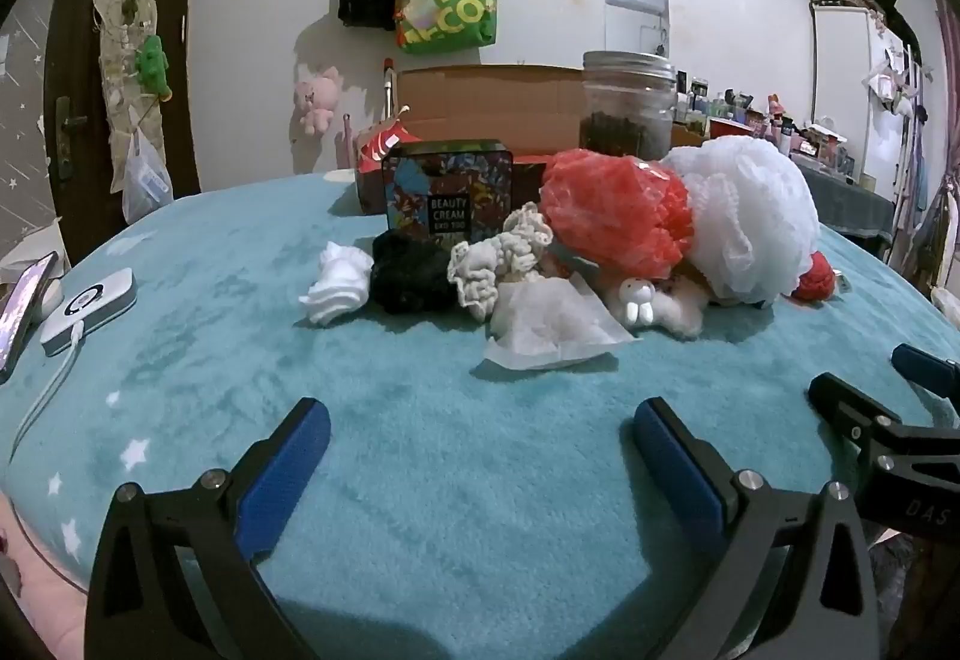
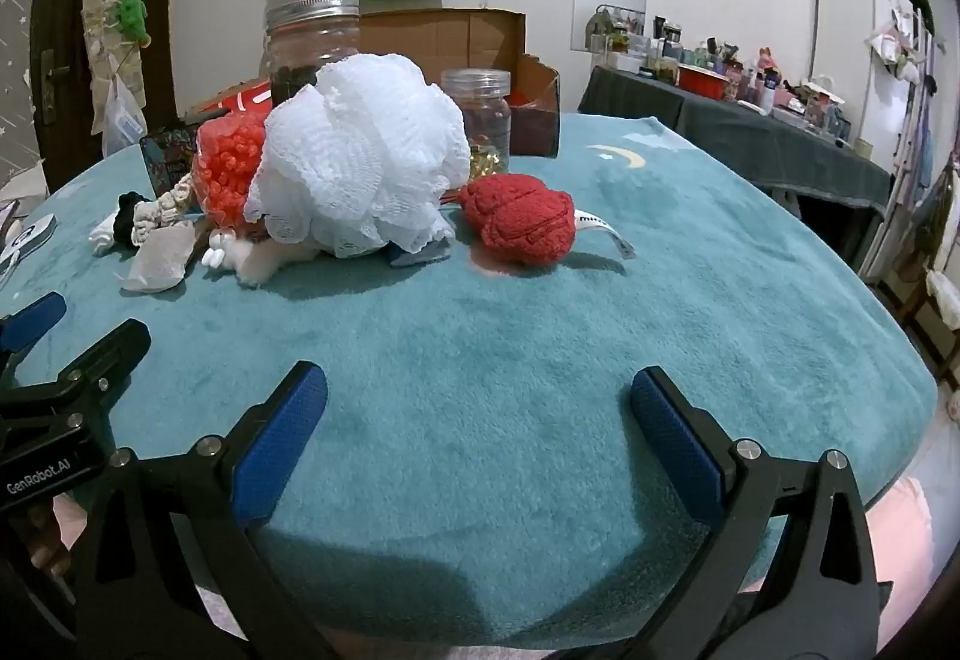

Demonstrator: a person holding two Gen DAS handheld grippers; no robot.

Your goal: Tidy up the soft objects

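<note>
The left gripper, black-armed with blue ribbed pads, tilts gently downward, its jaws spread wide with nothing between them. Just beside it, the matching right gripper also slopes downward, its jaws equally wide apart and empty.

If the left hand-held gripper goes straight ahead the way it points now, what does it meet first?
Probably the teal blanket first, since the open left hand-held gripper tilts downward. Beyond that bare stretch, the first object in line looks like the crumpled white tissue at the pile's front, though depth is uncertain.
</note>
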